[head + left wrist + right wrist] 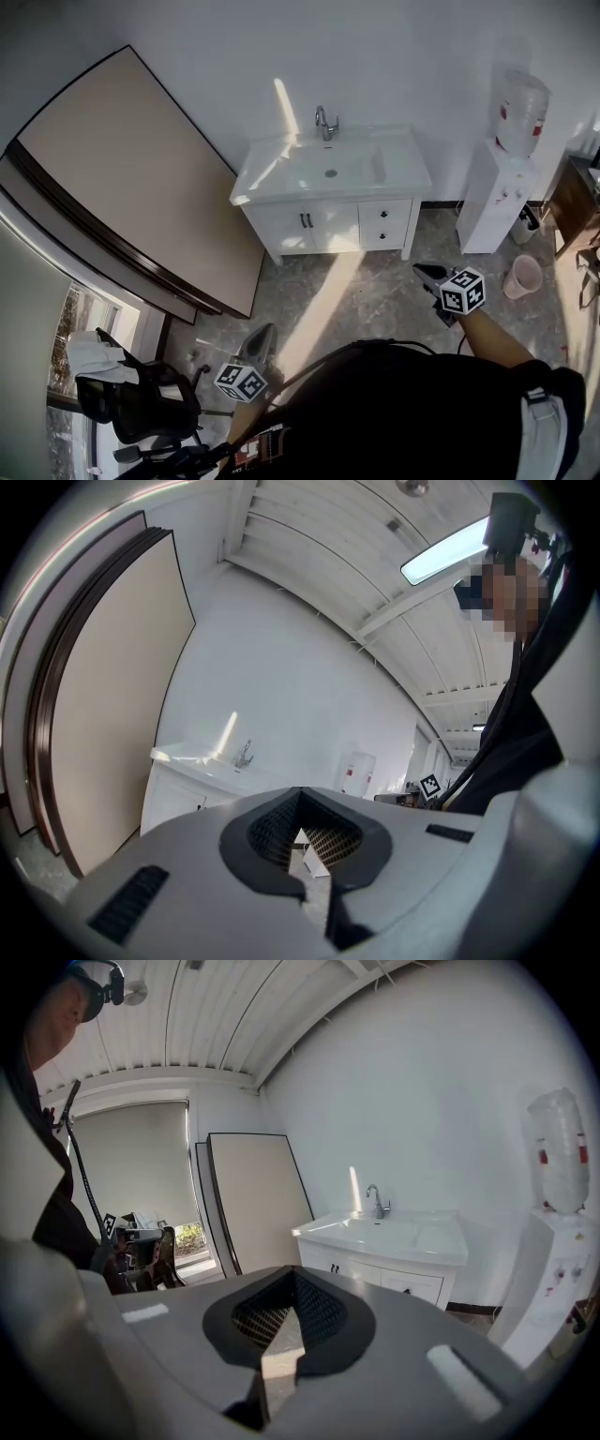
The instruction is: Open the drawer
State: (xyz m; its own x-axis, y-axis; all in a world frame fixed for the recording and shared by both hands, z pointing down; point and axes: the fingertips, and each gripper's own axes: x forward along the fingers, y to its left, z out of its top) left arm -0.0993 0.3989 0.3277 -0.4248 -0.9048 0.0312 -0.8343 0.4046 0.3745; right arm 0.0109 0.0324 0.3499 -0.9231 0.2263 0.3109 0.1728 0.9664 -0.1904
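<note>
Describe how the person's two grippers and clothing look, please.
The left tongs and right tongs are grey shells with a dark, grid-textured notch. The left cube and right cube on them are white with black square markers. The person wears a black top.

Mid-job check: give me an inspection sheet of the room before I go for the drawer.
Surface: grey tiled floor, sunlit stripe across it.
Job's things: vanity with two drawers, both shut.
Clutter: pink bucket; office chair with white cloth.
Grippers: left gripper and right gripper shut, empty, short of the vanity.
Cables: thin dark cord across the person's chest.
Surroundings: water dispenser; large board leaning on wall.
</note>
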